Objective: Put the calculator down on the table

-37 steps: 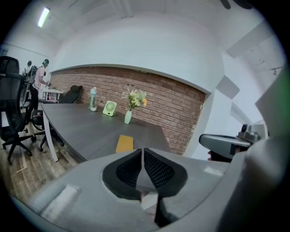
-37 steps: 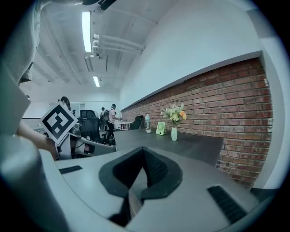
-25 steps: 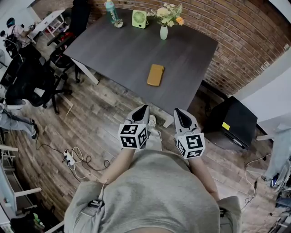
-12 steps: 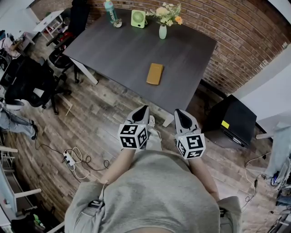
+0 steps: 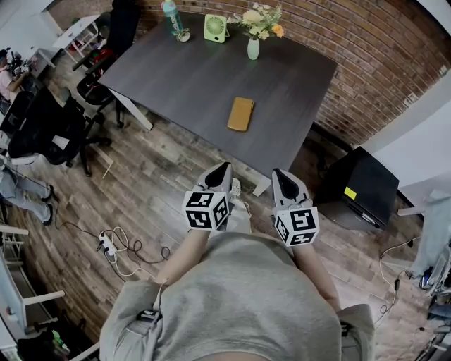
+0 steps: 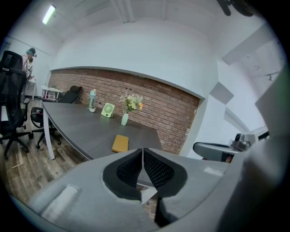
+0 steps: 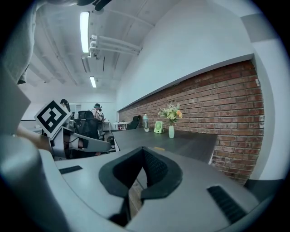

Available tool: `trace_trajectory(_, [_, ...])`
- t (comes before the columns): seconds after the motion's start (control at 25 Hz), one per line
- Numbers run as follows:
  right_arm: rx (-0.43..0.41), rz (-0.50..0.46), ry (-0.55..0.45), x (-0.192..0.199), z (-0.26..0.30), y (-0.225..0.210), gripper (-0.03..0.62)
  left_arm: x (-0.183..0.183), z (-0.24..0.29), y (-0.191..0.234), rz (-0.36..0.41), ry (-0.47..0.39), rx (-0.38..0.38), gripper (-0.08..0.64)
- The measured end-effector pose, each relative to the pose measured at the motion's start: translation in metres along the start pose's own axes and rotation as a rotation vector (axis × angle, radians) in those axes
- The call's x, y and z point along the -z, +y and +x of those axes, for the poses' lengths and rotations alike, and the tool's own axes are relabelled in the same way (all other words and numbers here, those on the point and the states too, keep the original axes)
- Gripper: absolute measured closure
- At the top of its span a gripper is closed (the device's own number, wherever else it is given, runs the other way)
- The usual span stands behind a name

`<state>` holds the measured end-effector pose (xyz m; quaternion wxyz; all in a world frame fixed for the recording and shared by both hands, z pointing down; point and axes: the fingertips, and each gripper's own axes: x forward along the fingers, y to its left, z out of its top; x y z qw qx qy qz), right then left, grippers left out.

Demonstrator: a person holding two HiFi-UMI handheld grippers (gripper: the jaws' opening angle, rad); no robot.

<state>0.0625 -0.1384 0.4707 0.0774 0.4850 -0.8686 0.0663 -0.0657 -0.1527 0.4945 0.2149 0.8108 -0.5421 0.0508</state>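
Note:
The yellow calculator (image 5: 241, 114) lies flat on the dark grey table (image 5: 190, 77), near its front right part; it also shows in the left gripper view (image 6: 120, 143). Both grippers hang over the wooden floor, well short of the table's front edge and close to the person's body. My left gripper (image 5: 222, 168) (image 6: 143, 149) is shut with nothing between its pads. My right gripper (image 5: 280, 173) (image 7: 143, 148) beside it is shut too, and holds nothing. Neither gripper touches the calculator.
At the table's far edge stand a vase of flowers (image 5: 254, 48), a small green fan (image 5: 215, 28) and a bottle (image 5: 171, 15). Office chairs (image 5: 49, 127) stand at the left, a black cabinet (image 5: 359, 189) at the right, a power strip with cables (image 5: 108, 245) on the floor.

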Motion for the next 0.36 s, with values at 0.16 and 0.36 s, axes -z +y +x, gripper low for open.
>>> trace_trajectory(0.16, [-0.005, -0.002, -0.006, -0.0024, 0.0012, 0.0011, 0.591, 0.0012, -0.0005, 0.002, -0.001, 0.005, -0.002, 0.532])
trace_trajectory(0.36, [-0.009, -0.004, -0.002, -0.0008, 0.0019, 0.0011, 0.591, 0.0034, 0.0003, 0.0032, -0.012, 0.008, 0.0, 0.532])
